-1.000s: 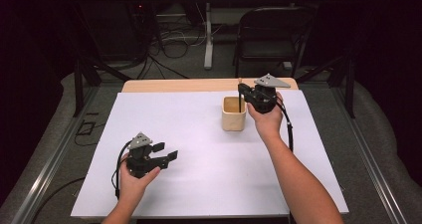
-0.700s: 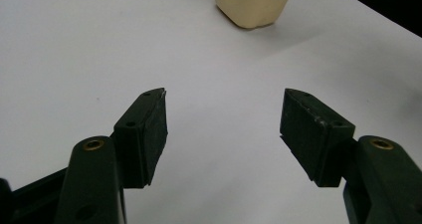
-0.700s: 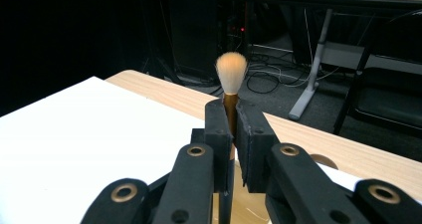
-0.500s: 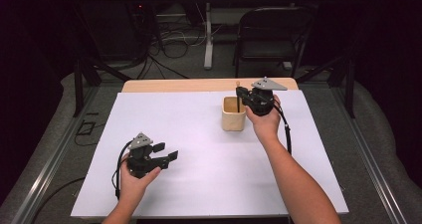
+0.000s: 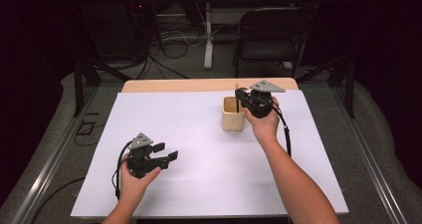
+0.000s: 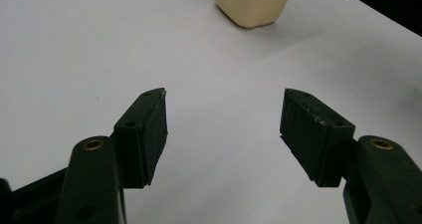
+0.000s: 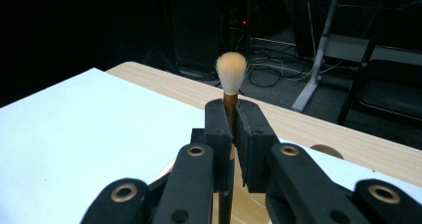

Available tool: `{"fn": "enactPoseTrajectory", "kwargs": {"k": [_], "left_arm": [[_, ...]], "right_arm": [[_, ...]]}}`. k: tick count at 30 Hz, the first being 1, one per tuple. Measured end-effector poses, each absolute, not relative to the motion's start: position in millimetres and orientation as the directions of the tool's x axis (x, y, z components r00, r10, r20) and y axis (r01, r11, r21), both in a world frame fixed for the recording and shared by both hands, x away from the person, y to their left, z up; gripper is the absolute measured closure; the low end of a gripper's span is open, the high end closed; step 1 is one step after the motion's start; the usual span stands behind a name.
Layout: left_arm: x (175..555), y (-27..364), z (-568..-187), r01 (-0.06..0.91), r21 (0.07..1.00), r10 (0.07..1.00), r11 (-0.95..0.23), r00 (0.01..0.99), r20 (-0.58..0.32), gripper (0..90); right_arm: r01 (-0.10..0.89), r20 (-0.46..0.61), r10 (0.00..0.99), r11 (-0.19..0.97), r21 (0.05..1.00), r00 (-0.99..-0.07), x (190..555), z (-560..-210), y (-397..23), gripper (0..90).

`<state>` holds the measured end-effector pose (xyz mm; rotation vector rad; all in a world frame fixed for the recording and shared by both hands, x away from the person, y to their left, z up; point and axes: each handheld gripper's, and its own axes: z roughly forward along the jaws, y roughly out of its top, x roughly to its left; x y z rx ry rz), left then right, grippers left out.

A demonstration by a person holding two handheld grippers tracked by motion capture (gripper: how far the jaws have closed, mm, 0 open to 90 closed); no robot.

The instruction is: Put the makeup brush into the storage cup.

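Note:
A beige cup (image 5: 233, 115) stands on the white sheet (image 5: 199, 134) right of centre. My right gripper (image 5: 239, 97) hovers at the cup's right rim, shut on the thin handle of a brush (image 5: 237, 92) that stands upright over the cup. In the right gripper view the jaws clamp the brown handle, the pale bristle tuft of the brush (image 7: 231, 67) rises above my right gripper (image 7: 233, 119), and the cup's inside (image 7: 251, 206) lies below. My left gripper (image 5: 166, 152) rests low at the sheet's front left, open and holding nothing. The left gripper (image 6: 224, 119) faces the cup (image 6: 254, 2) across bare sheet.
The white sheet covers most of a wooden table (image 5: 209, 84), whose far edge shows behind the cup. A dark chair (image 5: 271, 40), a table leg and loose cables sit on the floor beyond. Grey floor borders the table on both sides.

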<state>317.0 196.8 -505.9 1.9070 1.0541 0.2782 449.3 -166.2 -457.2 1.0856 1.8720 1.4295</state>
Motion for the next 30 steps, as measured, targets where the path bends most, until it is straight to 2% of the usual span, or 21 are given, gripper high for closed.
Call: {"fn": "enactPoseTrajectory", "kwargs": {"k": [30], "left_arm": [[316.6, 196.1, -506.8, 0.561, 0.800, 0.763, -0.214, 0.607, -0.221, 35.4]], "right_arm": [[0.302, 0.046, 0.840, 0.142, 0.943, -0.541, 448.6, -467.5, -167.6, 84.3]]}}
